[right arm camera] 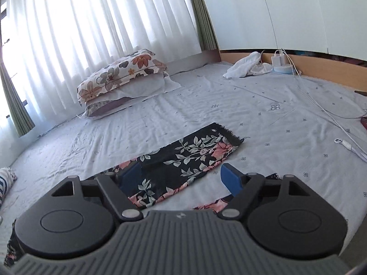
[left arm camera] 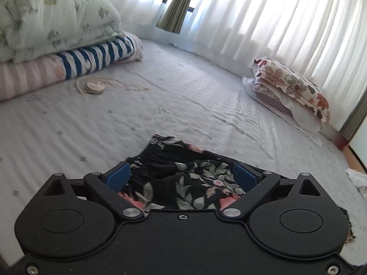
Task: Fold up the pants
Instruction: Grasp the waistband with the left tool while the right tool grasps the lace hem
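Note:
Black pants with a pink and green flower print lie on the pale bed sheet. In the left wrist view their gathered elastic waistband (left arm camera: 160,153) sits just ahead of and between the blue pads of my left gripper (left arm camera: 182,175), which is open and right over the cloth. In the right wrist view one pant leg (right arm camera: 190,153) stretches away to its frayed hem. My right gripper (right arm camera: 181,177) is open just above that leg, its left pad over the cloth and its right pad over bare sheet. A second piece of the pants (right arm camera: 213,205) shows under the gripper body.
Folded quilts and a blue striped blanket (left arm camera: 91,57) are stacked at the far left, with a coiled cord (left arm camera: 91,86) beside them. Flowered pillows (right arm camera: 119,78) lie by the curtains. White cloth (right arm camera: 245,65), chargers and cables (right arm camera: 321,105) lie at the right by the headboard.

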Motion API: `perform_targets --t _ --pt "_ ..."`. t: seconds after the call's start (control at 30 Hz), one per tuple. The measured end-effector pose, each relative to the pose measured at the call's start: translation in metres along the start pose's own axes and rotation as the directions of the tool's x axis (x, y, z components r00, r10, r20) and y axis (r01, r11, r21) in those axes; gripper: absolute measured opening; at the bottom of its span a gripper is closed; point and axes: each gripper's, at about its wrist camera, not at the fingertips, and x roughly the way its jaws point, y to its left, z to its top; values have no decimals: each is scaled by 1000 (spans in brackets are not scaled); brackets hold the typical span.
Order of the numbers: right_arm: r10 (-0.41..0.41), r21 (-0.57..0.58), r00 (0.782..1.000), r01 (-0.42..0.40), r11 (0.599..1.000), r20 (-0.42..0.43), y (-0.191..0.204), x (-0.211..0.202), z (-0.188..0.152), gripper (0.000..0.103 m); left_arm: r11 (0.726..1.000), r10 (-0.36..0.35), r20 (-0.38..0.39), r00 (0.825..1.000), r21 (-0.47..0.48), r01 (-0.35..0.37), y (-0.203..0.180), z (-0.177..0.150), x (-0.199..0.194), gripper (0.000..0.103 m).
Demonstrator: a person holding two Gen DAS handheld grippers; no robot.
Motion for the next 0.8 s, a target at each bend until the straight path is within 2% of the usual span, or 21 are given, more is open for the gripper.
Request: perform_targets --t 0.17,0.23,0.3,0.37,0.47,0.57,0.73,0.8 --pt "9 123 998 -1 992 -65 -16 54 33 87 992 -62 -75 995 -118 53 -5 17 59 96" --pt "23 175 996 -6 985 -91 -23 78 43 87 987 -63 -78 995 -155 51 -5 22 86 91" --pt "49 240 992 -20 971 -117 -30 102 51 87 981 -61 -85 995 -189 44 -3 24 111 78" --pt "79 303 989 -37 952 -127 -38 127 56 87 972 -63 -95 993 -231 40 2 24 138 73" --pt "72 358 987 -16 934 -145 -44 164 61 87 959 -22 -110 994 -282 -10 11 23 173 73" --pt "34 364 987 26 931 -160 -46 205 64 87 954 20 -122 992 -293 -55 20 21 203 73" --pt "-7 363 980 80 929 -198 -44 276 59 89 938 51 -116 992 -334 -87 37 18 238 73" --pt "-16 368 975 99 924 -221 -42 304 55 89 937 46 -96 994 -342 -76 41 18 246 74"
